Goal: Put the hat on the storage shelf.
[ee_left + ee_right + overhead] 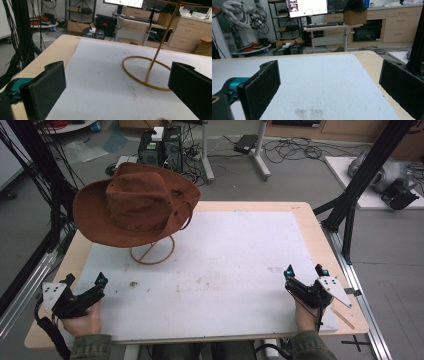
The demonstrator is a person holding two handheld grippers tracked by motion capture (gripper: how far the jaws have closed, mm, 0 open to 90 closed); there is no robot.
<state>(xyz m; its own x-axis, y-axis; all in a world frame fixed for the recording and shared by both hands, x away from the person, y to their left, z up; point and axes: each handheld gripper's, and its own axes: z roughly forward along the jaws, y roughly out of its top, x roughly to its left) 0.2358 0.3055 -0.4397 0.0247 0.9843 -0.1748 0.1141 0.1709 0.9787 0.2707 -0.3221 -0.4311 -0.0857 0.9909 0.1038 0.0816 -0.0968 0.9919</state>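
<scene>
The brown suede wide-brimmed cowboy hat sits on a thin golden wire stand at the far left of the table, well apart from both grippers. The left gripper has its black padded fingers spread wide with nothing between them, and its own view looks past them at the stand's ring base and slanted stem on the mat. The right gripper is likewise spread wide and holds nothing, its fingers framing bare mat. Both hover low over the near edge of a white, faintly stained foam mat covering a pale wooden table. Beyond lie a grey floor, cables, desks and monitors. Each hand comes in from the bottom, green sleeves showing, grippers pointing forward.
</scene>
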